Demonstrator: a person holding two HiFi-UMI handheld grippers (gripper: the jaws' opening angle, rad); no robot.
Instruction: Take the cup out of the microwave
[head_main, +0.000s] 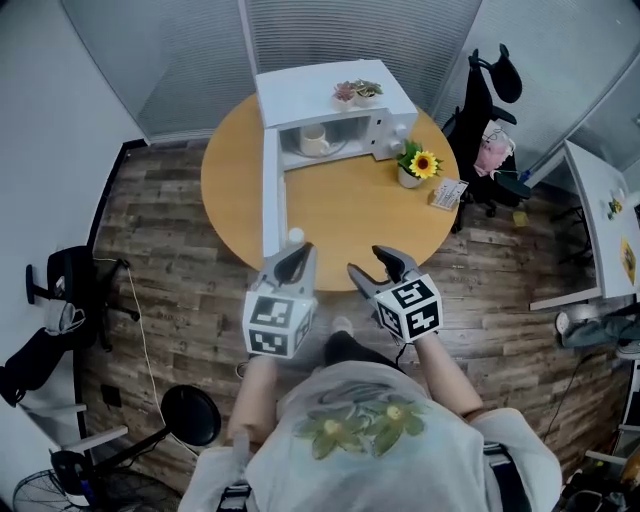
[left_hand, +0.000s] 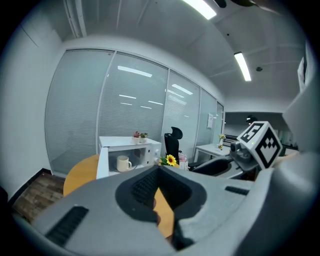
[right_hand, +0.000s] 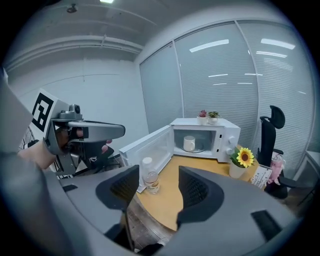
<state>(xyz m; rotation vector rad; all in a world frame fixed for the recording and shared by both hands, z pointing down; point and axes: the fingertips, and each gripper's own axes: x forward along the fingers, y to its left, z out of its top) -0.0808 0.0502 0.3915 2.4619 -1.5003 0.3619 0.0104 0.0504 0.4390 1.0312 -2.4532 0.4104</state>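
Right gripper (head_main: 380, 268) (right_hand: 157, 182): jaws wide apart, nothing gripped. Through the gap its own view shows a small bottle (right_hand: 150, 177), but that stands further off on the table, clear of the pads.
Left gripper (head_main: 293, 258) (left_hand: 160, 172): jaws together at the tips, nothing between them.
Both grippers are held side by side at the near edge of the round wooden table (head_main: 350, 215), pointing towards the microwave, well short of it. The person stands just behind them.

The bottle (head_main: 296, 237) is near the table's front edge, just ahead of the left gripper's tips and right beside the end of the open microwave door (head_main: 272, 195).

Microwave (head_main: 330, 95) (left_hand: 145, 150) (right_hand: 205, 135): white, at the far side of the table, door swung fully open towards the person.
Cup (head_main: 313, 140) (left_hand: 122, 163) (right_hand: 189, 143): white mug, upright, inside the microwave cavity on the turntable. Neither gripper is touching it.

Two small potted plants (head_main: 357, 92) sit on top of the microwave. A sunflower pot (head_main: 418, 165) stands on the table just to the right of it, and a small card stand (head_main: 447, 194) is beside that, near the table edge. A black office chair (head_main: 490, 120) is behind the table on the right.
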